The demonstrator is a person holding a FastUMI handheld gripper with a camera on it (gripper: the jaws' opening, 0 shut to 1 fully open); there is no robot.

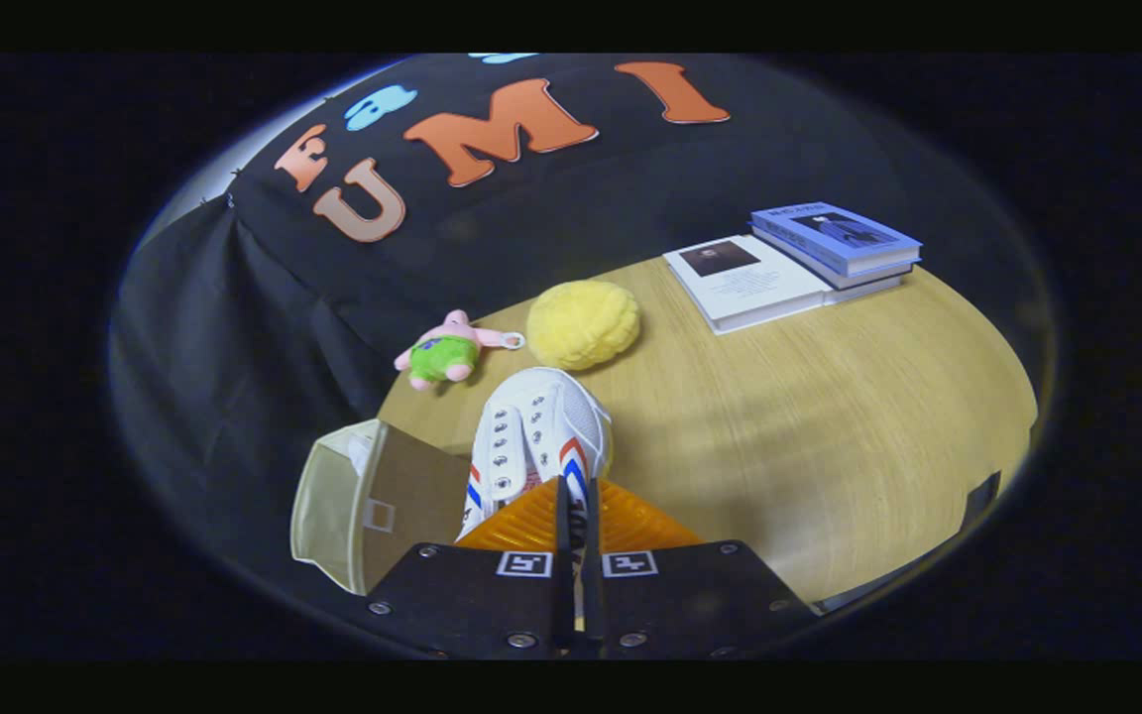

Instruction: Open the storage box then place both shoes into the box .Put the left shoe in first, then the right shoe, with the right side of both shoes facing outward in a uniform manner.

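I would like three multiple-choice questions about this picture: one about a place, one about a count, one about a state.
1. Where is the storage box?
A. beside the shoe
B. on the books
C. behind the yellow plush ball

2. How many books lie on the table?
A. one
B. three
C. six

3. What are the gripper fingers doing?
A. spread wide, holding nothing
B. closed on the shoe
C. closed on the pink toy

Answers: 1 A, the box sits right next to the shoe. 2 B, one flat white book and two stacked ones. 3 B, the fingers are nearly together with the shoe's rear pinched between them.
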